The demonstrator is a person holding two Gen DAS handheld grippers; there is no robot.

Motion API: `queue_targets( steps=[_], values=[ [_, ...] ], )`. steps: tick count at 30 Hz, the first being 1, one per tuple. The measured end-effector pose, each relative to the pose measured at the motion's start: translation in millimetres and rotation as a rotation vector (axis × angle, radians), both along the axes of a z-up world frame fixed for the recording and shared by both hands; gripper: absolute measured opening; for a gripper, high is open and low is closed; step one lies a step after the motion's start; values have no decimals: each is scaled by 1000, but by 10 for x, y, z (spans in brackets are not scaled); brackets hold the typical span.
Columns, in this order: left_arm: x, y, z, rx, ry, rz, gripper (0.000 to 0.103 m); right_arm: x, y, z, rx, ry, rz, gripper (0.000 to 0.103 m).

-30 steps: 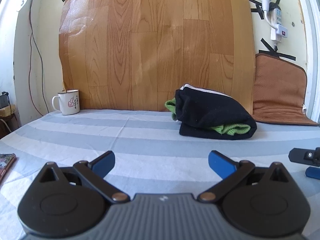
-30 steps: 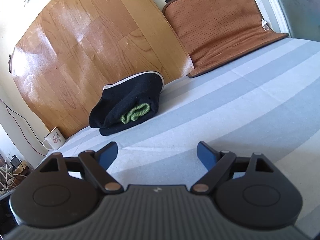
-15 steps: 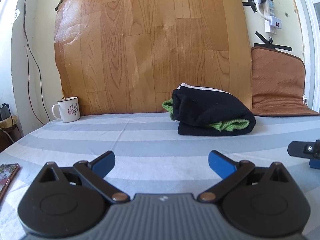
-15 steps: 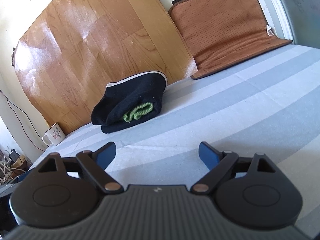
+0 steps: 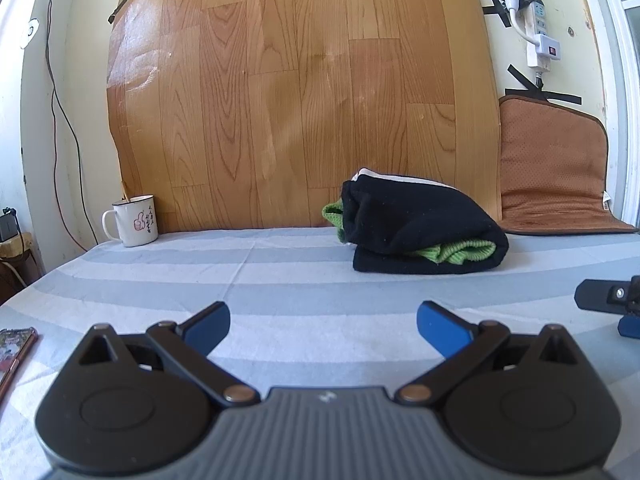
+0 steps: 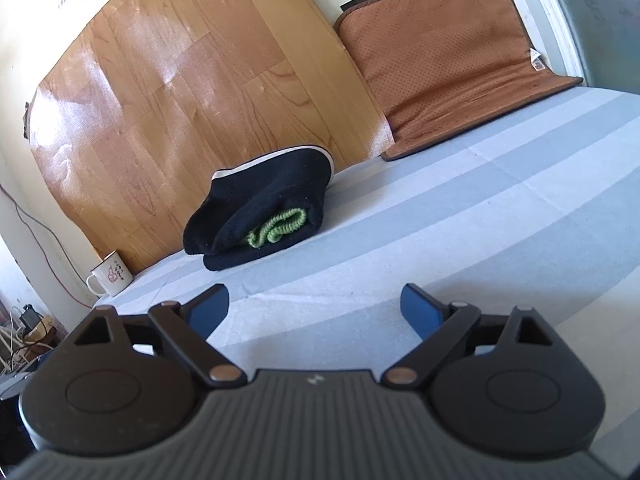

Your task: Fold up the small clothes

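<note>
A folded black garment (image 5: pixel 416 228) with a green knit piece (image 5: pixel 464 251) tucked inside lies on the striped blue-grey sheet (image 5: pixel 280 280) near the back wall. It also shows in the right wrist view (image 6: pixel 264 216), green knit (image 6: pixel 280 226) peeking from the fold. My left gripper (image 5: pixel 323 326) is open and empty, low over the sheet, well in front of the bundle. My right gripper (image 6: pixel 316 306) is open and empty, also in front of the bundle; part of it shows at the right edge of the left wrist view (image 5: pixel 608 300).
A white enamel mug (image 5: pixel 134 220) stands at the back left by the wood-pattern board (image 5: pixel 304 92). A brown cushion (image 5: pixel 556 168) leans at the back right. A phone (image 5: pixel 14 354) lies at the sheet's left edge. A power strip (image 5: pixel 540 32) hangs on the wall.
Both grippers have tilted and drawn slightly lower, so the bundle sits a little higher in both views. Both stay open; the clothes have not moved.
</note>
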State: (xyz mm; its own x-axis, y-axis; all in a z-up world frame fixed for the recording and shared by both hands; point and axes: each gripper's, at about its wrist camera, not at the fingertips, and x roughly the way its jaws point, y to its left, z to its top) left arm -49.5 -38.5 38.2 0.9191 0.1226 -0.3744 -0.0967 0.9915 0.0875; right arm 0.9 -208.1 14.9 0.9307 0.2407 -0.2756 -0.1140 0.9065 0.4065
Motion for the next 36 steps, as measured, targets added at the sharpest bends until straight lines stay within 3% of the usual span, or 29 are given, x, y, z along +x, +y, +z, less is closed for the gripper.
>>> queue_targets(
  steps=[36],
  values=[
    [-46,-23,8,-14,-21,-53,103,20,-10,-16,32,25,2,94]
  ],
)
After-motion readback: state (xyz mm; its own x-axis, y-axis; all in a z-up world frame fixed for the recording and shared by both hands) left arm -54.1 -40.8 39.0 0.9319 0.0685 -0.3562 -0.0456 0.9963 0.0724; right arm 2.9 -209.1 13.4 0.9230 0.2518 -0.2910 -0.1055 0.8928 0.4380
